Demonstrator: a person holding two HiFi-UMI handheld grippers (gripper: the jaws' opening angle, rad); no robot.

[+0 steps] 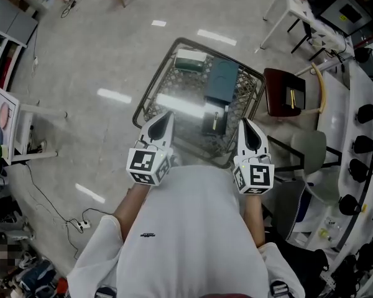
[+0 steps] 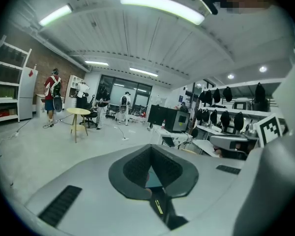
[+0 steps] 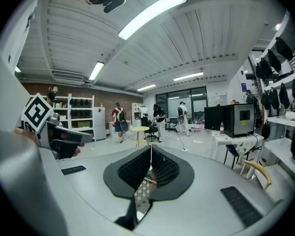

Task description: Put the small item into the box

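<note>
Standing over a glass-topped table with a woven wire frame, the person holds both tools up at chest height, close to the body and apart from everything on the table. The left gripper has its dark ribbed pads pressed together at the tips with nothing caught between them, and the right gripper is clenched the same way, its pads meeting in a thin seam and gripping nothing. The small item lies on the glass toward the near edge, and from above it sits between the two tools. It is dark, slim and oblong, with a short yellow strip along its top; anything finer is too small to make out. Just past its far end lies a flat teal box, a dark rectangle lying lengthwise away from the person, and whether the two touch I cannot tell. A paler white-and-green box sits at the far left corner, near the teal one.
</note>
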